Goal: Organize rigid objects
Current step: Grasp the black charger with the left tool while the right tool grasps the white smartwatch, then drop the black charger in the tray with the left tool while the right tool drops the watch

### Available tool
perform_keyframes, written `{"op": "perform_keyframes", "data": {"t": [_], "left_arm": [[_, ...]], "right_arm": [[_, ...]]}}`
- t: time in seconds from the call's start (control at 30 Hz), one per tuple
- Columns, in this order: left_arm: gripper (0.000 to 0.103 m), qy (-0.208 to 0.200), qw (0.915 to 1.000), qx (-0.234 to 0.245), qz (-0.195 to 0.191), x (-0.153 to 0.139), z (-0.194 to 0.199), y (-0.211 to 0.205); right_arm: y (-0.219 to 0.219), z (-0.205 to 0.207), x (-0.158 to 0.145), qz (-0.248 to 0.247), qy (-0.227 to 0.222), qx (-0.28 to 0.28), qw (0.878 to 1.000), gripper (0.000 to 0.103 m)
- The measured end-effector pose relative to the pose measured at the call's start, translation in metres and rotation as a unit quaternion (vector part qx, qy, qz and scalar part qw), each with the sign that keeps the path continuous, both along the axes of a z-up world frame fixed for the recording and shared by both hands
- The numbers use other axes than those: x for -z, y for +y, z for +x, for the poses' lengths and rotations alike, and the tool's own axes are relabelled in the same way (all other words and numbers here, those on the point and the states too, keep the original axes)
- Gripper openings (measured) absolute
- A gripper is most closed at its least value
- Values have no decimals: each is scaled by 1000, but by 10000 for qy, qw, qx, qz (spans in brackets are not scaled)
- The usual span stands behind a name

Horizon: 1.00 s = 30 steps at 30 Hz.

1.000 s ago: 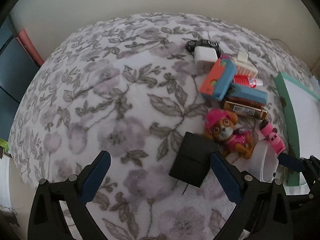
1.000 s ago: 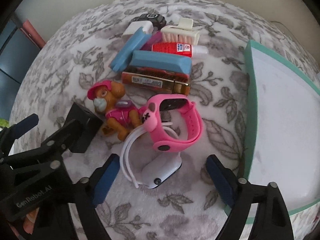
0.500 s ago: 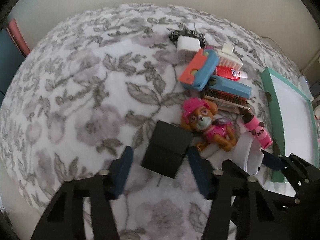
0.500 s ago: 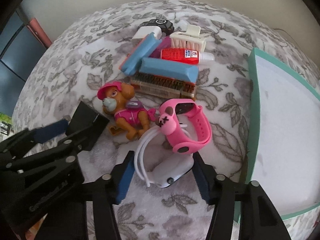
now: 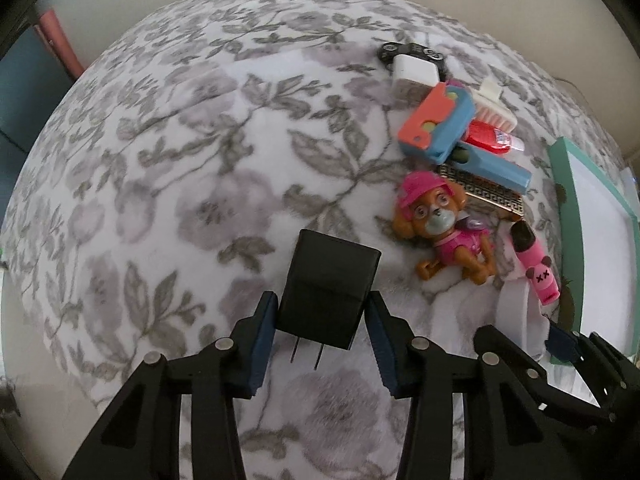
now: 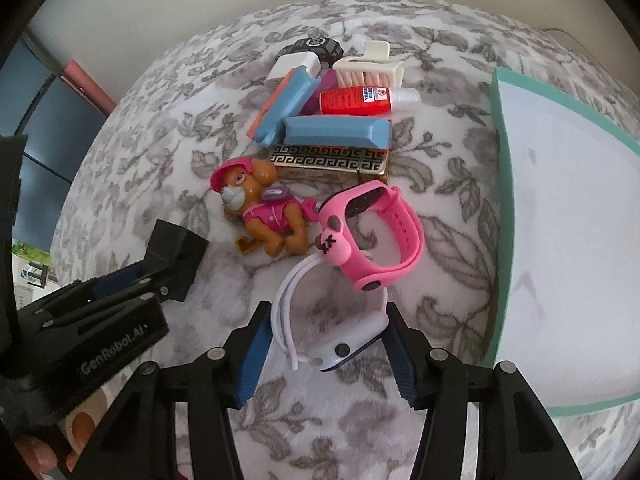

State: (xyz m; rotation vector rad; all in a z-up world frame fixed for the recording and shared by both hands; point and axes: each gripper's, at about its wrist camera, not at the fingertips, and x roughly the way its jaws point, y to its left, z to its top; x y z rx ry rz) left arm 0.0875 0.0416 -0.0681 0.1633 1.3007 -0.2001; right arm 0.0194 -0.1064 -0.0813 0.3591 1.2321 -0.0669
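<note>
A black plug adapter (image 5: 328, 292) lies on the floral cloth with its prongs pointing toward me. My left gripper (image 5: 320, 320) is shut on it, the blue pads against both its sides; it also shows in the right wrist view (image 6: 176, 256). My right gripper (image 6: 328, 340) is closed around a white smartwatch (image 6: 344, 344), the pads touching its band and body. A pink smartwatch (image 6: 372, 236) lies just beyond it. A pink-capped toy dog (image 6: 264, 212) lies between the adapter and the watches.
A green-rimmed white tray (image 6: 500, 208) sits at the right. Behind the dog lies a pile: gold patterned box (image 6: 328, 160), blue cases (image 6: 340, 132), red bottle (image 6: 356, 100), white brush (image 6: 368, 68), white charger (image 6: 292, 66). The left of the cloth (image 5: 160, 160) is bare.
Both grippers moved forward and closed: the left one onto the black adapter, the right one onto the white smartwatch. The other objects stayed put.
</note>
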Motion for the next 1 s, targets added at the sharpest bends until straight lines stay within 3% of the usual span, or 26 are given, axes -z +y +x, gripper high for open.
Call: {"op": "perform_keyframes", "data": {"t": [0.47, 0.7, 1.0], "left_arm": [[40, -71, 9990, -318, 321, -28, -12, -6], [40, -308, 9983, -344, 362, -54, -16, -14], [40, -693, 9968, -366, 181, -100, -18, -40]], "right_arm": [[-15, -22, -18, 300, -70, 170, 9994, 57], [-25, -31, -37, 487, -258, 318, 9980, 57], [-53, -47, -82, 576, -885, 613, 9925, 57]]}}
